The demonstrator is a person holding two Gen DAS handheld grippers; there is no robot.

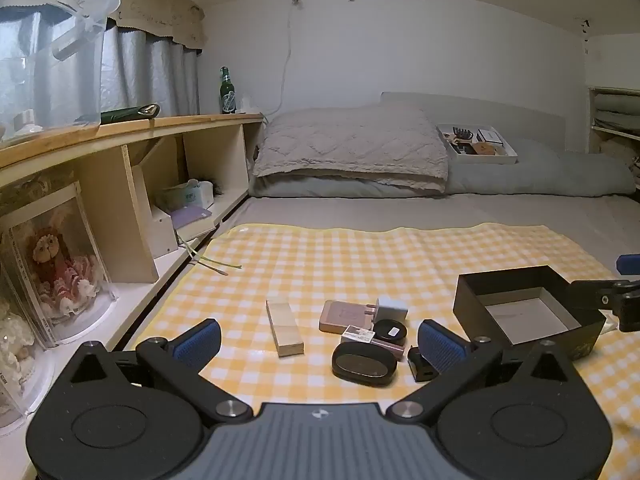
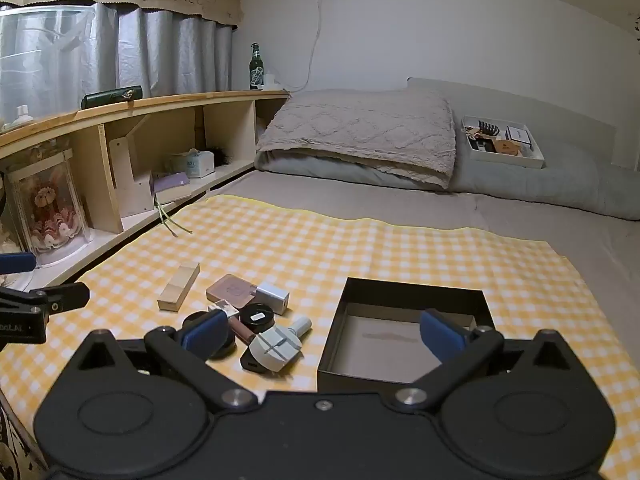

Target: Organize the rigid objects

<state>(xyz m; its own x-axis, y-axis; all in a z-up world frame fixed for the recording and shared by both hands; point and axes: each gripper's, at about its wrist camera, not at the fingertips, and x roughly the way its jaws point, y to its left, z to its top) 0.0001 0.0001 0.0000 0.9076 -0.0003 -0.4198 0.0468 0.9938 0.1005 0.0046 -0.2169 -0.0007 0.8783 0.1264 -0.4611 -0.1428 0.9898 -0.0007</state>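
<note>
A yellow checked cloth (image 1: pixel 360 256) on the bed carries a cluster of small items: a wooden block (image 1: pixel 284 328), a pink compact (image 1: pixel 342 316), a white charger (image 1: pixel 390 308), a round black jar (image 1: pixel 390 330), a lip gloss tube (image 1: pixel 370 338) and a black oval case (image 1: pixel 364 362). An empty black box (image 1: pixel 512 280) stands open to their right. My left gripper (image 1: pixel 320 344) hovers open just short of the cluster. My right gripper (image 2: pixel 323 334) is open too, spanning the cluster's right side and the black box (image 2: pixel 416 294). A grey-white device (image 2: pixel 276 348) lies closest to it.
A wooden shelf unit (image 1: pixel 132 128) runs along the left, holding a doll in a clear case (image 1: pixel 60 264), a tissue box and a green bottle (image 1: pixel 227 92). Pillows (image 1: pixel 352 148) and a white tray of oddments (image 1: pixel 476 142) lie at the bed's head.
</note>
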